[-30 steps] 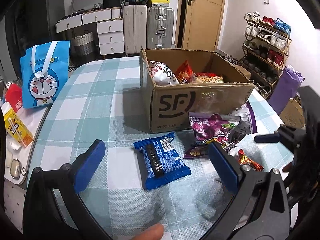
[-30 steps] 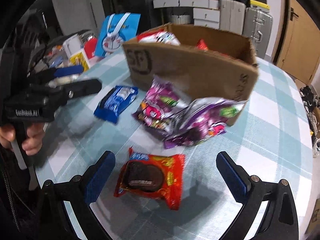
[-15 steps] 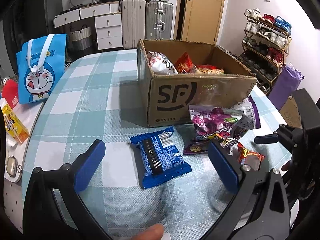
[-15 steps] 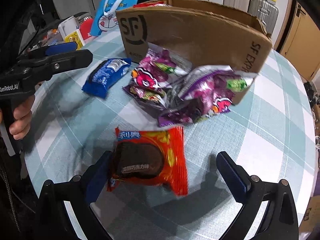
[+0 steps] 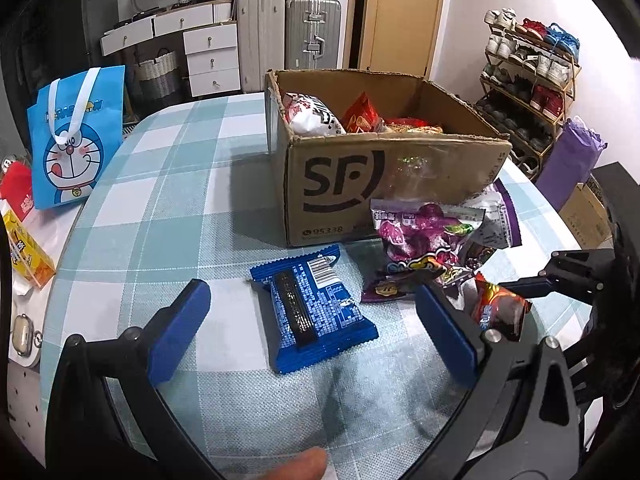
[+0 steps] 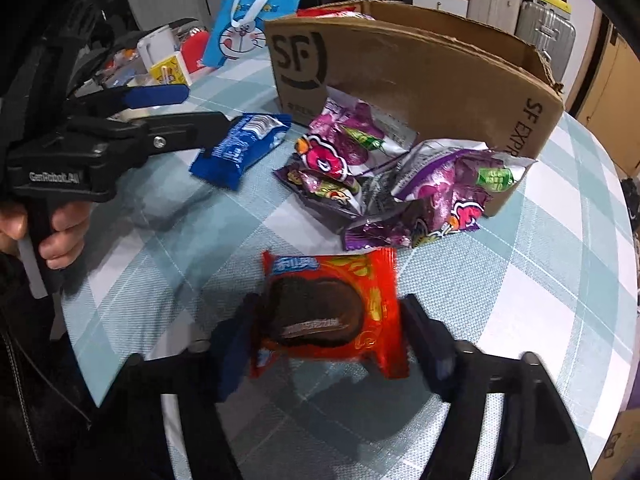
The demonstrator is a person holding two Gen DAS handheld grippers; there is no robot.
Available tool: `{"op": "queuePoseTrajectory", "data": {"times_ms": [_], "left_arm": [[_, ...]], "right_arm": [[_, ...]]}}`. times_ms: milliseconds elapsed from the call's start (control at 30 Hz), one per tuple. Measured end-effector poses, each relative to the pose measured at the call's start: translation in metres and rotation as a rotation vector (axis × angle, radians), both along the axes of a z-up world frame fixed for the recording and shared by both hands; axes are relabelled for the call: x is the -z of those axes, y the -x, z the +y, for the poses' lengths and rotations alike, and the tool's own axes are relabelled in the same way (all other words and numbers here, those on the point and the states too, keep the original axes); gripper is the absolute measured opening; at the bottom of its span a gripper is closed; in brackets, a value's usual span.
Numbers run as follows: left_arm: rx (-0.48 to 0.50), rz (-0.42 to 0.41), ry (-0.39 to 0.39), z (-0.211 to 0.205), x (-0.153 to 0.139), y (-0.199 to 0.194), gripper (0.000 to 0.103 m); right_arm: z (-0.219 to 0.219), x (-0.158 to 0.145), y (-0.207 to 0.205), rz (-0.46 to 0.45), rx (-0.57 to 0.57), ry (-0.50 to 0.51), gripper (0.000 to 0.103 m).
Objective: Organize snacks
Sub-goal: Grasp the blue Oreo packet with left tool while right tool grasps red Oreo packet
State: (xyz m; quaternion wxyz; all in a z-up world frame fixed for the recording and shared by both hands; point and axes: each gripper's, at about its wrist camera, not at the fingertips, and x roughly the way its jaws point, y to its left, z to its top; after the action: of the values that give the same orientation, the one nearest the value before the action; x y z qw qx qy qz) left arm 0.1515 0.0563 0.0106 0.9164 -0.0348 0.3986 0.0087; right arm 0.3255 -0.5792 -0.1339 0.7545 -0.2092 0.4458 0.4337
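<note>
Table (image 5: 160, 216): the checked cloth left of the box (image 5: 400, 184) lies bare from the near edge to the far edge; a gripper can pass there. The box walls stand upright and block any level approach to its contents; entry is from above only, over snack bags already inside. Purple bags (image 5: 424, 236) are heaped against the box's front wall and near corner, touching it. The blue pack (image 5: 312, 312) lies flat just beside the heap, with a narrow strip of cloth between. The red pack (image 6: 332, 312) lies near the heap, apart from it. Cloth right of the red pack is bare. Blue bag (image 5: 76, 144) stands at the left rim.
</note>
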Motion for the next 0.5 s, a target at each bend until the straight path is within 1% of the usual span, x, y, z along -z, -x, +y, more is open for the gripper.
{"op": "queuePoseTrajectory", "data": {"times_ms": [33,67,167,367,500], "left_arm": [[-0.001,0.003,-0.001,0.0,0.001,0.0,0.102],[-0.002,0.006,-0.001,0.001,0.001,-0.001,0.102],[-0.004,0.011,0.003,0.001,0.004,-0.002,0.102],[-0.02,0.048,0.015,0.002,0.017,-0.009,0.102],[-0.08,0.09,0.044,0.01,0.034,-0.019,0.102]], "right_arm": [[-0.001,0.0,0.001,-0.004,-0.005,-0.002,0.063],[-0.001,0.0,0.001,-0.007,-0.01,-0.003,0.058],[-0.009,-0.004,0.003,-0.009,-0.021,-0.021,0.052],[-0.014,-0.026,0.01,-0.027,-0.034,-0.089,0.052],[-0.019,-0.035,0.011,-0.034,-0.025,-0.109,0.052]]}}
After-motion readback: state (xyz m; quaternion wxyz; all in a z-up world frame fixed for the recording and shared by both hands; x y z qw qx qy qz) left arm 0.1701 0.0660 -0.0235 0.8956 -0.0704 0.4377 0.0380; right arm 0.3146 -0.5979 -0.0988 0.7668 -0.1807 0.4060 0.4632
